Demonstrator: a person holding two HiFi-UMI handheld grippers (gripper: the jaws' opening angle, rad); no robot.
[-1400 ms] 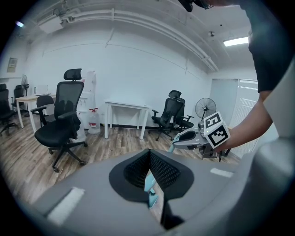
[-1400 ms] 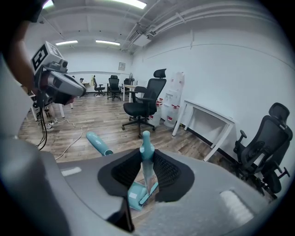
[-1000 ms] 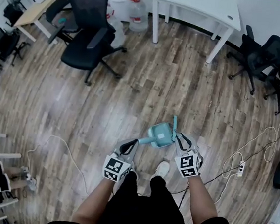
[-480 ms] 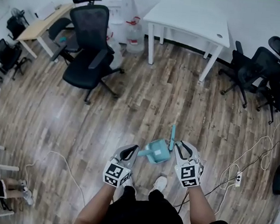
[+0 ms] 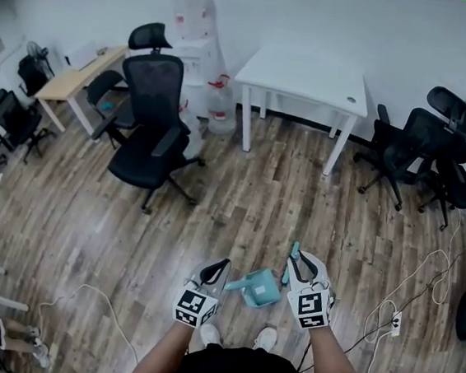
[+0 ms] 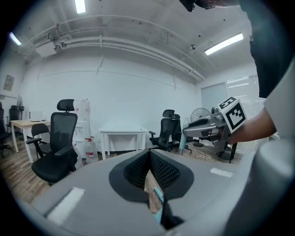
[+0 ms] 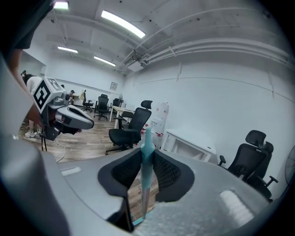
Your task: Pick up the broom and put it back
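In the head view, my right gripper (image 5: 296, 265) is shut on the teal broom handle (image 5: 294, 252), which stands upright between its pads. In the right gripper view the broom handle (image 7: 147, 147) runs straight up through the black pads, with its silver shaft going down toward the floor. My left gripper (image 5: 221, 267) is shut on the handle of a teal dustpan (image 5: 259, 289), which hangs between the two grippers above the wood floor. Only a teal sliver of the dustpan (image 6: 157, 198) shows under the shut jaws in the left gripper view. The broom's head is hidden.
A white table (image 5: 304, 75) stands ahead by the back wall, with water bottles and a dispenser (image 5: 200, 46) to its left. Black office chairs sit at the left (image 5: 151, 136) and right (image 5: 424, 139). White cables and a power strip (image 5: 391, 322) lie on the floor at right.
Both grippers have risen with the broom and the dustpan, which now hang higher above the floor. The head view has tilted up and shows more of the back wall.
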